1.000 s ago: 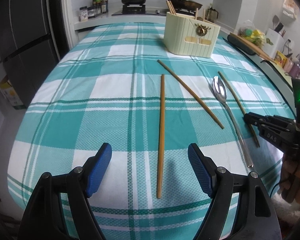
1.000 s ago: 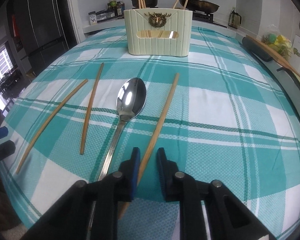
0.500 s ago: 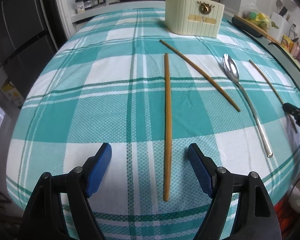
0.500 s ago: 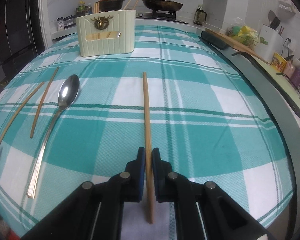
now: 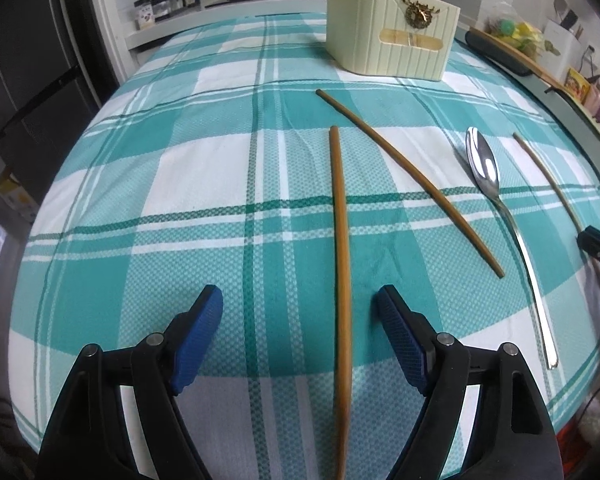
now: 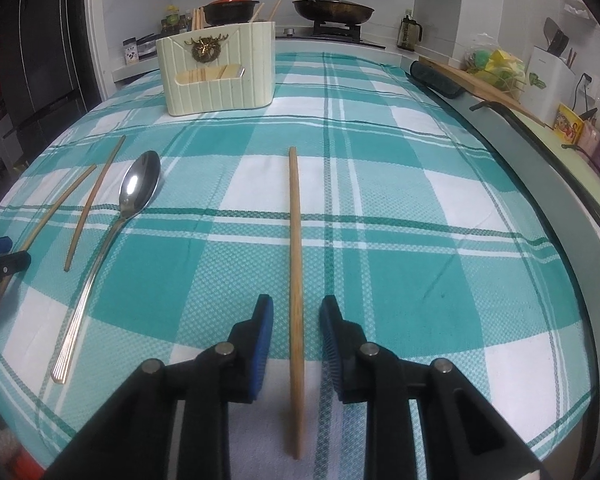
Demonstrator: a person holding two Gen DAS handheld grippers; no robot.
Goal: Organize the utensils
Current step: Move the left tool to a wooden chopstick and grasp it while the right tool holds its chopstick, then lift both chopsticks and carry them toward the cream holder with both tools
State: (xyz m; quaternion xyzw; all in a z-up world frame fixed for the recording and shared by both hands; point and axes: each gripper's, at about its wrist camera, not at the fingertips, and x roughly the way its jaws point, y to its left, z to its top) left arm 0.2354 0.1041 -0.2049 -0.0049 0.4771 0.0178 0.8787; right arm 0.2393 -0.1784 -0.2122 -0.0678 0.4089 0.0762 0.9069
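The job is to put the loose things into the cream holder (image 6: 219,74) at the far end of the checked cloth (image 6: 420,220). Some sticks already stand up inside it.

Right now it looks like the grabbing step. The right claw (image 6: 296,316) is partly open, with its blue pads a little way off each side of a chopstick (image 6: 295,240). This chopstick lies flat on the cloth and points toward the holder, a bit to the right of it. The pads do not touch it. Next, I think the claw needs to squeeze shut on the stick, lift it, and carry it to the holder.

The left claw (image 5: 300,308) is wide open. Another chopstick (image 5: 340,248) lies between its pads, closer to the right pad, and points toward the holder too. It needs the same squeeze.

More things wait between the two claws and the holder. A third chopstick (image 5: 410,180) lies slanted, with its far tip close to the holder. A shiny spoon (image 5: 500,216) lies next to it, bowl end toward the holder.

Nothing blocks the way to the holder. The sticks are thin and flat on the cloth, so they could slip or roll when squeezed. The holder's top is narrow, so the stick may need tipping upright.
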